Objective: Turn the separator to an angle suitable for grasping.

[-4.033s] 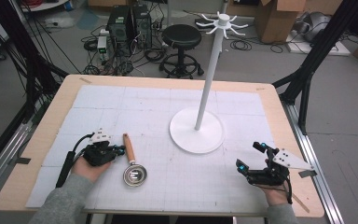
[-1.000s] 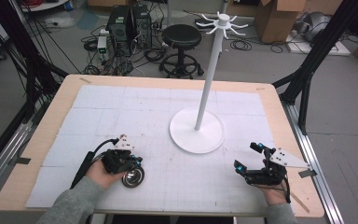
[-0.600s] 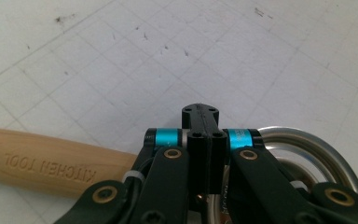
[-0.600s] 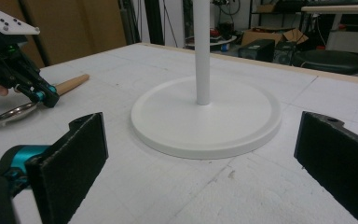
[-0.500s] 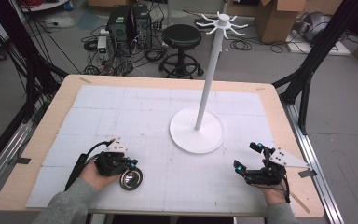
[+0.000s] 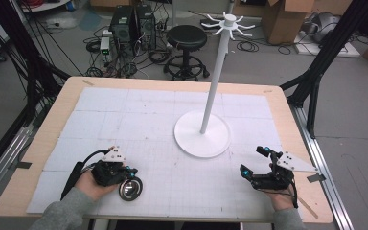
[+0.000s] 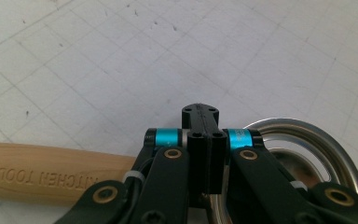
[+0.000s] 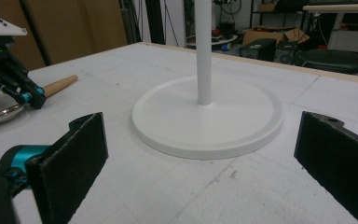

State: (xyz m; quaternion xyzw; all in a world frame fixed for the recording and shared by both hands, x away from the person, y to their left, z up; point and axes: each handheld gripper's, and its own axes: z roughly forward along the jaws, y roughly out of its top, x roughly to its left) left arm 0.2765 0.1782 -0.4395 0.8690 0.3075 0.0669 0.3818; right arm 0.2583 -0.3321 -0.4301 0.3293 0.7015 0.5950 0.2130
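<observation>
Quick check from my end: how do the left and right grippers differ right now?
The left gripper has its jaws closed together over the strainer, at the junction with its wooden handle; the right gripper has its jaws wide apart and empty, facing the white stand. Both sit low near the table's front edge.

1. The strainer (image 7: pixel 303 149) has a shiny metal ring.
2. Its handle (image 7: pixel 51 172) is smooth, pale wood with letters pressed in.
3. The white stand (image 8: pixel 207 114) looks smooth and matt.
4. The table mat (image 6: pixel 139 120) is white, matt, a bit rough.
</observation>
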